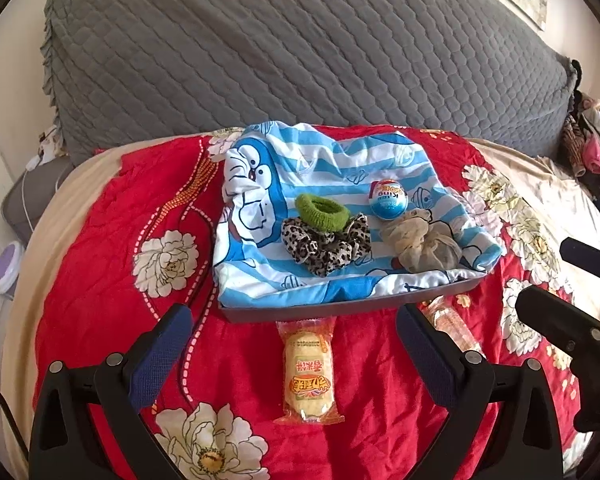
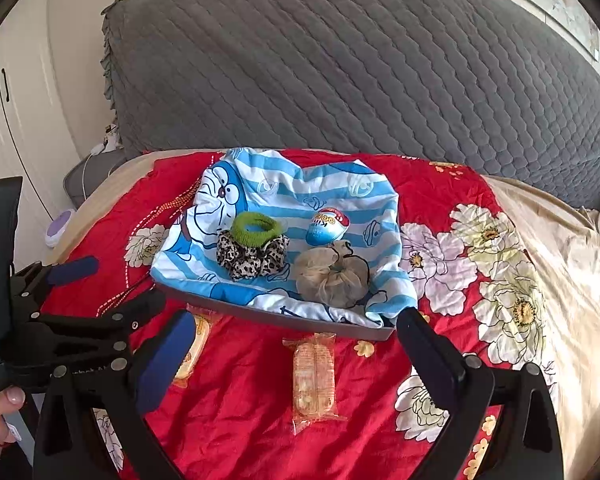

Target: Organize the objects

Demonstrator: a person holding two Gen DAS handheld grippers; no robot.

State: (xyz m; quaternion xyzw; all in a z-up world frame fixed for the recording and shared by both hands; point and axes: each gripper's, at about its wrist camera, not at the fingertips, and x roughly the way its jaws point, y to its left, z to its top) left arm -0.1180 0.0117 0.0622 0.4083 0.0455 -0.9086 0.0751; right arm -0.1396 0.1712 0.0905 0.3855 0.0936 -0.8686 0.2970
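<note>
Tongs on both sides stand wide open, holding nothing: the left tongs point(image 1: 296, 344) straddle a yellow snack packet point(image 1: 309, 372) on the red quilt point(image 1: 100, 220), the right tongs point(image 2: 296, 344) an orange snack packet point(image 2: 315, 380). Beyond them a cloth-lined tray point(image 1: 340, 307) near the bed's head holds a green hair tie point(image 1: 322, 210) touching a leopard scrunchie point(image 1: 327, 249), a beige scrunchie point(image 1: 420, 245) and a blue egg point(image 1: 389, 199).
</note>
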